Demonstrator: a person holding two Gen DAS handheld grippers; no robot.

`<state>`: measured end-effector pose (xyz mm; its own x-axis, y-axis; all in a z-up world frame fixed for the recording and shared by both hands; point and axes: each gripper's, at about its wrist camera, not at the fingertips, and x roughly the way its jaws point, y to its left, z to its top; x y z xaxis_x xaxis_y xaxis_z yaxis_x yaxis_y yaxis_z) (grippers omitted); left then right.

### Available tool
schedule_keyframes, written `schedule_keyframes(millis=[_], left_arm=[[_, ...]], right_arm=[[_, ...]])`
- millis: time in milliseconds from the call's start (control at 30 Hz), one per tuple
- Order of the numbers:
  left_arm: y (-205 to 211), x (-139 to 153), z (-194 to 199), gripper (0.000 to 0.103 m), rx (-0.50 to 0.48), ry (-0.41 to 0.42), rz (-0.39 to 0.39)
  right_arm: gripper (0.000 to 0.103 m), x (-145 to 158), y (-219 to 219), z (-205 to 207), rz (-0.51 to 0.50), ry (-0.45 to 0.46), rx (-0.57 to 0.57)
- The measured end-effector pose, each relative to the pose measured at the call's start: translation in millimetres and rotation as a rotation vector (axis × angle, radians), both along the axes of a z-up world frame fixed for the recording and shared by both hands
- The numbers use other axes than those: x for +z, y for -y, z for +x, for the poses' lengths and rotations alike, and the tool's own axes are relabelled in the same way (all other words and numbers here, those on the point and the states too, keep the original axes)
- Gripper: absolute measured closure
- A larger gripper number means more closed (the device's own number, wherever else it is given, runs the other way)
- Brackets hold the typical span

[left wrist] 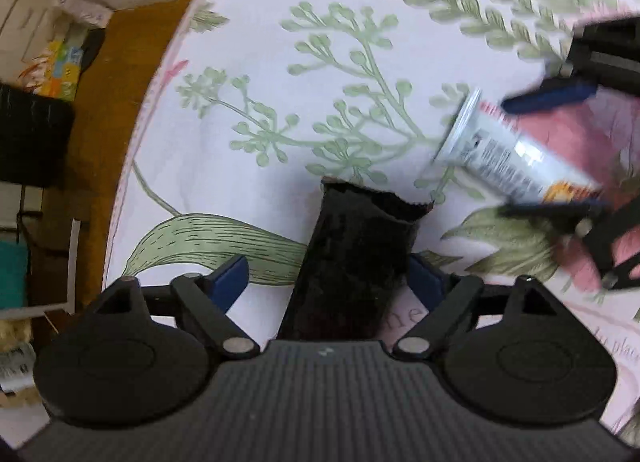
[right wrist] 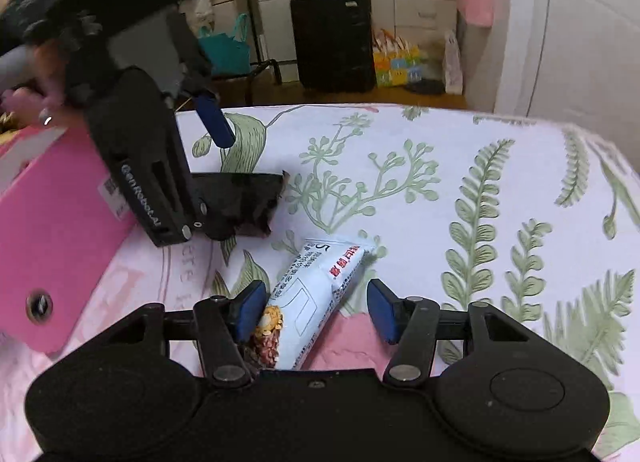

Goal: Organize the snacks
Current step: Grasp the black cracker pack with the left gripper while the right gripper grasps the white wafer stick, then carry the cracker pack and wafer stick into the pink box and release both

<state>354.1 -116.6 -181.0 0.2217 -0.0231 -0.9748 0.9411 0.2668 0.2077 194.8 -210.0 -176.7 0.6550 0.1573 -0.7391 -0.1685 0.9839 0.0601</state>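
Note:
A black snack packet point(left wrist: 356, 262) lies on the floral cloth between the pads of my left gripper point(left wrist: 326, 282), which is open around it with a gap on the left side. It also shows in the right wrist view point(right wrist: 240, 202). A pale blue snack bar packet point(right wrist: 312, 294) lies on the cloth between the pads of my right gripper point(right wrist: 316, 308), which is open; its left pad touches the packet. The bar point(left wrist: 508, 154) and the right gripper point(left wrist: 552, 150) show blurred at the right of the left wrist view. The left gripper point(right wrist: 224, 166) shows at the upper left of the right wrist view.
A pink box point(right wrist: 52, 230) stands on the cloth at the left, beside the left gripper. The table's edge point(left wrist: 132, 166) curves along the left, with wooden floor point(left wrist: 100, 110) below. A black suitcase point(right wrist: 332, 38) and bags stand beyond the table.

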Motion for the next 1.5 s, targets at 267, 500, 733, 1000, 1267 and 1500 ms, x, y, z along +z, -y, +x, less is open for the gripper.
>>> schedule_keyframes(millis=[267, 500, 733, 1000, 1267, 1500], left_arm=[[-4, -3, 1, 0.045, 0.133, -0.062, -0.026], [-5, 3, -24, 0.046, 0.249, -0.011, -0.023], [-14, 24, -34, 0.046, 0.443, -0.026, -0.095], [-24, 72, -58, 0.047, 0.551, -0.075, -0.264], [-64, 95, -92, 0.047, 0.723, -0.229, -0.389], [-118, 122, -141, 0.047, 0.836, -0.339, -0.467]], right_arm=[[0.062, 9, 19, -7, 0.122, -0.052, -0.056], [0.067, 12, 32, -10, 0.221, -0.093, -0.101], [0.068, 25, 37, -17, 0.257, -0.154, -0.136], [0.068, 57, 39, -44, 0.287, -0.155, -0.139], [0.068, 87, 35, -78, 0.289, -0.144, -0.090], [0.068, 119, 13, -100, 0.271, -0.142, 0.042]])
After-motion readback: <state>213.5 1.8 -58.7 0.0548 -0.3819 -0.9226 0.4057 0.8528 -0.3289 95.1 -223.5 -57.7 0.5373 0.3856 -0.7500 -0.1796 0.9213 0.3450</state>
